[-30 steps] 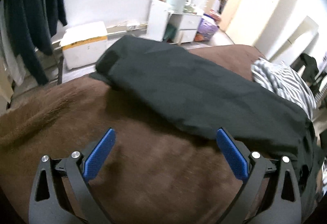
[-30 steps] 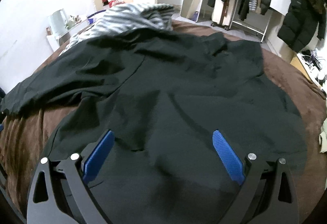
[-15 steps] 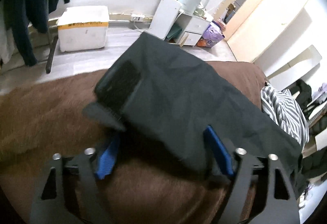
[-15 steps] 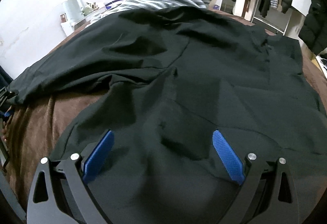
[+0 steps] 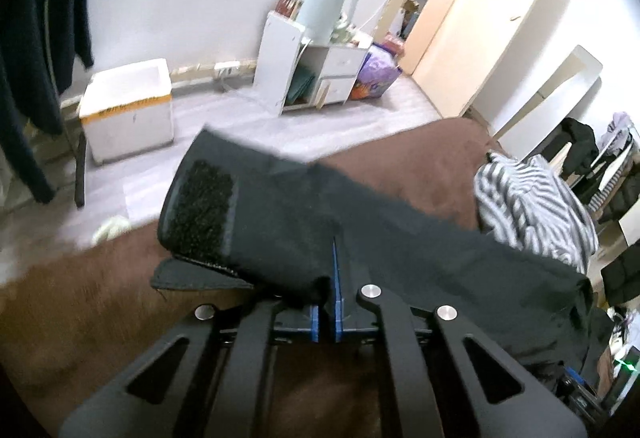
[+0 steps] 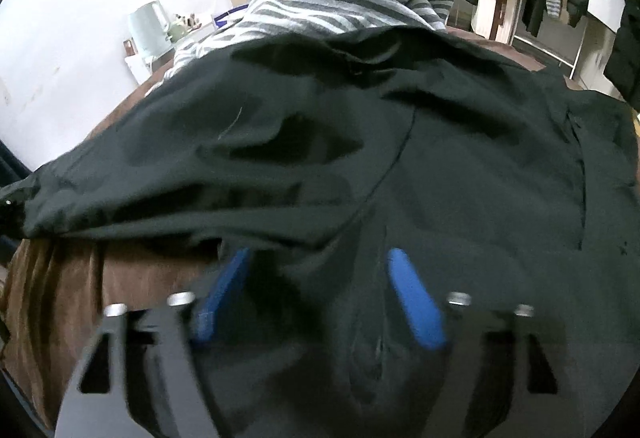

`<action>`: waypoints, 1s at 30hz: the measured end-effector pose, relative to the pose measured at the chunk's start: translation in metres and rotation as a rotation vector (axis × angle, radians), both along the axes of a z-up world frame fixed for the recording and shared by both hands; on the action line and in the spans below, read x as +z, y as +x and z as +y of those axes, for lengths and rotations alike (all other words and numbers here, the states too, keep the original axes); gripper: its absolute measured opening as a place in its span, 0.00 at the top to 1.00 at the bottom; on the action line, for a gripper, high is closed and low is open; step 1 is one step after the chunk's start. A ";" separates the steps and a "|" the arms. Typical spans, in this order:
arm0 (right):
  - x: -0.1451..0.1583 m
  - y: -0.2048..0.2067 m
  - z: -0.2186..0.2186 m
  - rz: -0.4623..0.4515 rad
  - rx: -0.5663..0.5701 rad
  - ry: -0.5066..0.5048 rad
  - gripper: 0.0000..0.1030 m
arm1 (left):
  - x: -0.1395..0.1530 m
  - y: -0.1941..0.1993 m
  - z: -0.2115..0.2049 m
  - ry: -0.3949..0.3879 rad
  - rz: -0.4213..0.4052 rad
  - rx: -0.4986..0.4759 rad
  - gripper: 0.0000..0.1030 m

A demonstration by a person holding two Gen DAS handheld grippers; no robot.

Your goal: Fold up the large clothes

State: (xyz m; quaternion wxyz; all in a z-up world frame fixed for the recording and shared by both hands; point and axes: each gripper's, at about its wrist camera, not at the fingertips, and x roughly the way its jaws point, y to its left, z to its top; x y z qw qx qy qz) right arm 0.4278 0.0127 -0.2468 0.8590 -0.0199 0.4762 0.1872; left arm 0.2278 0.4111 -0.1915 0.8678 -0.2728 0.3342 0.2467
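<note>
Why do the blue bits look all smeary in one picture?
In the right wrist view the right tool and black jacket are smeared by motion blur; in the left wrist view the left tool is sharp, while the fisheye lens bends the walls.

bare brown blanket [image 5: 100,310] left of sleeve, striped garment [image 6: 340,6] blocking beyond jacket

No legible text, labels, brands or numbers anywhere, marks on white foam box [image 5: 128,106] too blurred
</note>
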 end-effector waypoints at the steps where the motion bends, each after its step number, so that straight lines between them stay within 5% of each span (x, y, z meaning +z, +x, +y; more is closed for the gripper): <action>1: 0.000 0.004 0.002 0.010 0.000 0.026 0.52 | 0.011 0.005 0.001 0.022 -0.006 -0.011 0.93; 8: 0.002 0.003 0.032 0.024 0.059 0.090 0.56 | 0.061 0.044 0.001 0.145 0.000 -0.100 0.93; 13: -0.025 0.010 0.042 0.097 0.041 0.046 0.55 | 0.062 0.052 -0.006 0.154 0.009 -0.132 0.93; 21: -0.027 0.008 0.044 0.067 0.021 0.034 0.55 | 0.053 0.046 -0.003 0.136 0.032 -0.133 0.94; 30: 0.019 -0.016 0.021 0.032 0.002 0.045 0.33 | 0.108 0.058 -0.033 0.187 -0.038 -0.239 0.94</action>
